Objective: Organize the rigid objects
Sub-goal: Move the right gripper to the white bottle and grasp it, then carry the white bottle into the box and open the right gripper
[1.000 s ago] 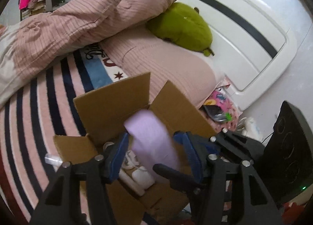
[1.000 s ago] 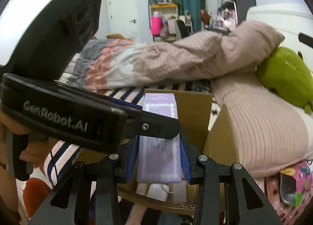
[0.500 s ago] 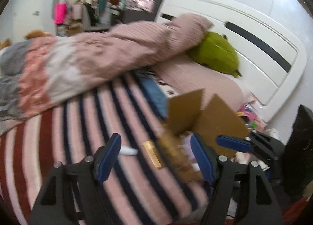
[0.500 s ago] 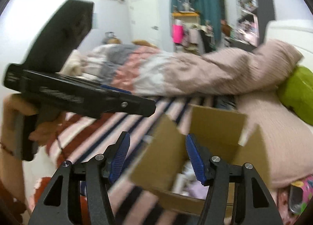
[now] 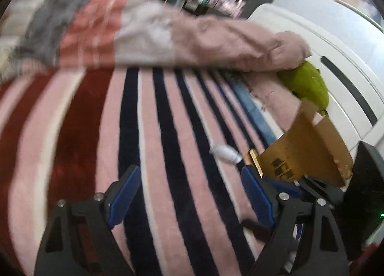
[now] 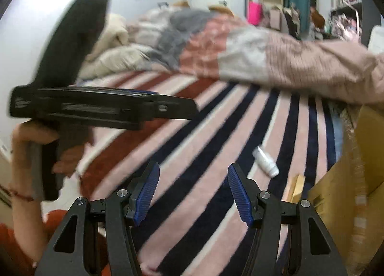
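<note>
Now both hands have swung away from the cardboard box [image 5: 309, 153], the purple carton left inside it, and look across the striped bed [image 5: 168, 131]. Left tongs [image 5: 189, 194] are spreading wide and empty; right tongs [image 6: 192, 194] hang half open, empty too. Next seems the small white bottle [image 6: 265, 161] lying just beside the box.

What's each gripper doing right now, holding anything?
Left gripper: jaws opening, nothing between them.
Right gripper: open, empty.
</note>
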`<state>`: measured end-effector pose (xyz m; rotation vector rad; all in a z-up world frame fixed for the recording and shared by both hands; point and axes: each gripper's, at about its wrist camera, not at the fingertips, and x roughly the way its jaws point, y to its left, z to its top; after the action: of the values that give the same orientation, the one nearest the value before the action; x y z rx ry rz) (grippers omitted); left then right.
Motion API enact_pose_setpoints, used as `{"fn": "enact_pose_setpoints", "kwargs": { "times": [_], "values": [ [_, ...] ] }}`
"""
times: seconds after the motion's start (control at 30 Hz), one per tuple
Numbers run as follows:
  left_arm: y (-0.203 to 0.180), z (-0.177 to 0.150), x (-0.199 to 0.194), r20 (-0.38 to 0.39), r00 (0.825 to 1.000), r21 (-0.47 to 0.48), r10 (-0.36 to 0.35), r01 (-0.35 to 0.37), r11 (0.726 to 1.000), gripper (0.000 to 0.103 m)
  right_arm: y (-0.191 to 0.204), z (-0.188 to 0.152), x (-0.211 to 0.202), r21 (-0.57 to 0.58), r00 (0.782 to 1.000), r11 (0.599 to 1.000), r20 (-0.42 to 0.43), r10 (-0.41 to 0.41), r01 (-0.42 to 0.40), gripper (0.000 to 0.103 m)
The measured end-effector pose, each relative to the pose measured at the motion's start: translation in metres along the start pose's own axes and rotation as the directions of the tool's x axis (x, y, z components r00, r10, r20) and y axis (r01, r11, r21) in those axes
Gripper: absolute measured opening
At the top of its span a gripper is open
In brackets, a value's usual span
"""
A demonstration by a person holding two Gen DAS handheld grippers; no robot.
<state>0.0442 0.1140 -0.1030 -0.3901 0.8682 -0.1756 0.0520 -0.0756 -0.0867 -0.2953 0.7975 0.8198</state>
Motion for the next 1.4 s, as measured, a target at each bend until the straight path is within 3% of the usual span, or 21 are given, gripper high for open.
{"fn": "enact_pose_setpoints", "kwargs": {
  "times": [0.1, 0.27, 0.4, 0.43, 0.47, 0.5, 0.73, 0.93, 1.1, 1.17, 1.27, 1.4],
  "values": [
    [0.001, 0.003, 0.011, -0.007, 0.998, 0.019, 0.061, -0.061, 0.998, 0.084, -0.023, -0.008, 0.039, 0.055, 0.992, 0.991, -0.028, -0.123, 0.125, 0.056],
    [0.006, 0.002, 0.013, -0.005, 0.998, -0.002, 0.063, -0.063, 0.998, 0.084, -0.061, -0.008, 0.081, 0.098, 0.948, 0.944, -0.047, -0.313, 0.317, 0.056],
    [0.007, 0.001, 0.013, -0.007, 0.997, -0.012, 0.077, -0.077, 0.997, 0.084, -0.083, -0.002, 0.098, 0.13, 0.943, 0.937, -0.117, -0.311, 0.325, 0.055],
    [0.007, 0.001, 0.012, -0.006, 0.997, -0.013, 0.074, -0.074, 0.997, 0.084, -0.088, -0.003, 0.101, 0.143, 0.945, 0.938, -0.131, -0.298, 0.315, 0.051],
    [0.006, 0.001, 0.012, -0.005, 0.997, -0.012, 0.072, -0.072, 0.997, 0.084, -0.091, -0.005, 0.101, 0.155, 0.953, 0.944, -0.135, -0.272, 0.291, 0.03],
    [0.005, 0.001, 0.011, -0.003, 0.998, -0.009, 0.07, -0.07, 0.998, 0.084, -0.092, -0.005, 0.1, 0.156, 0.957, 0.948, -0.132, -0.258, 0.277, 0.02],
    [0.0, -0.002, 0.001, 0.003, 1.0, -0.006, 0.028, -0.028, 1.0, 0.084, -0.051, -0.002, 0.068, 0.058, 0.988, 0.987, -0.043, -0.148, 0.15, 0.02],
    [-0.027, 0.001, -0.036, 0.059, 0.987, 0.008, -0.148, 0.148, 0.989, 0.082, -0.01, 0.012, 0.011, 0.019, 0.998, 0.999, 0.056, 0.025, -0.026, 0.02],
    [-0.074, 0.016, -0.064, 0.086, 0.976, 0.079, -0.201, 0.194, 0.978, 0.068, 0.003, 0.025, -0.054, -0.026, 0.979, 0.995, 0.18, 0.099, -0.095, 0.02],
    [-0.093, 0.024, -0.069, 0.083, 0.966, 0.096, -0.244, 0.236, 0.967, 0.049, -0.002, 0.028, -0.077, -0.022, 0.969, 0.994, 0.219, 0.11, -0.108, 0.02],
    [-0.13, 0.033, -0.07, 0.065, 0.959, 0.158, -0.275, 0.262, 0.952, 0.036, -0.014, 0.029, -0.104, -0.007, 0.959, 0.994, 0.263, 0.105, -0.107, 0.02],
    [-0.18, 0.045, -0.053, 0.024, 0.967, 0.226, -0.253, 0.241, 0.944, 0.036, -0.043, 0.023, -0.127, 0.036, 0.955, 0.997, 0.29, 0.059, -0.072, 0.02]
  ]
}}
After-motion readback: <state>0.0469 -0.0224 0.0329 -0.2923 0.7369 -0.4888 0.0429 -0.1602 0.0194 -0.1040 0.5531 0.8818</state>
